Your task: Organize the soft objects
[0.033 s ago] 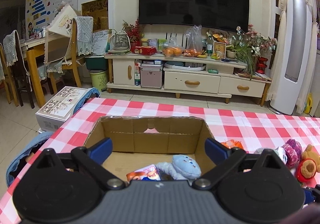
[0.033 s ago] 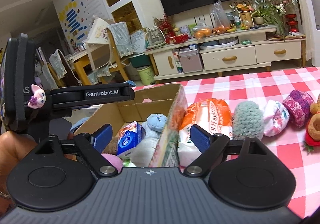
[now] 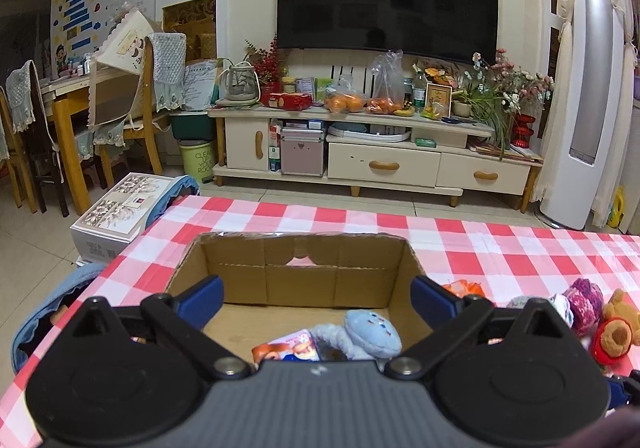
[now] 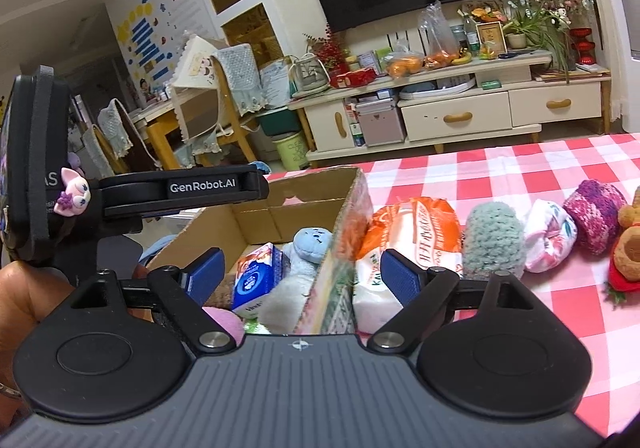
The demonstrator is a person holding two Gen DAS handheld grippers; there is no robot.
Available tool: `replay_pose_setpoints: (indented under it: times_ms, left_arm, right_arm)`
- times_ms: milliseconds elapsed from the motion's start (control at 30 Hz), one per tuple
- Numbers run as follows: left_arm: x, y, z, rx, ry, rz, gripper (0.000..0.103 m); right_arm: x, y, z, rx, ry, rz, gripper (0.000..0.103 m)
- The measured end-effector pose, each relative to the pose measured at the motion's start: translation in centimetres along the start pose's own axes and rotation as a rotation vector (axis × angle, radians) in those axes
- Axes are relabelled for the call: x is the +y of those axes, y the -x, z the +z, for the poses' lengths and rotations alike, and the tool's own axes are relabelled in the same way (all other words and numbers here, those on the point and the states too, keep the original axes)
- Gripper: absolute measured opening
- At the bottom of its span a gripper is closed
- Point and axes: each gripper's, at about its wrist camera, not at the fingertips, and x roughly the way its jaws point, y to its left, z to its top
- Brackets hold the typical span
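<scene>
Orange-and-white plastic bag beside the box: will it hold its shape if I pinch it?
Probably not: the orange-and-white plastic bag looks crinkled and soft-filled, so it should sag. Its glossy film may slip between the fingers. It leans against the cardboard box, so it may slump when pulled away.

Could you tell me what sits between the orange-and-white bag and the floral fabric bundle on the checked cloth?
In the right wrist view, a grey-green crocheted piece stands between the orange-and-white bag and the floral fabric bundle.
</scene>
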Motion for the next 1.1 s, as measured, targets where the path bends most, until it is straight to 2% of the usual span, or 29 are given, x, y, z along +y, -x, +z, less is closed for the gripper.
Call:
replay_pose_setpoints:
  times_ms: [1100]
  left_arm:
    - [-7.2, -0.8, 0.0, 0.011, -0.075, -0.033, 0.102]
  right_arm:
    - [-0.8, 0.8, -0.5, -0.048, -0.038, -0.093, 0.103]
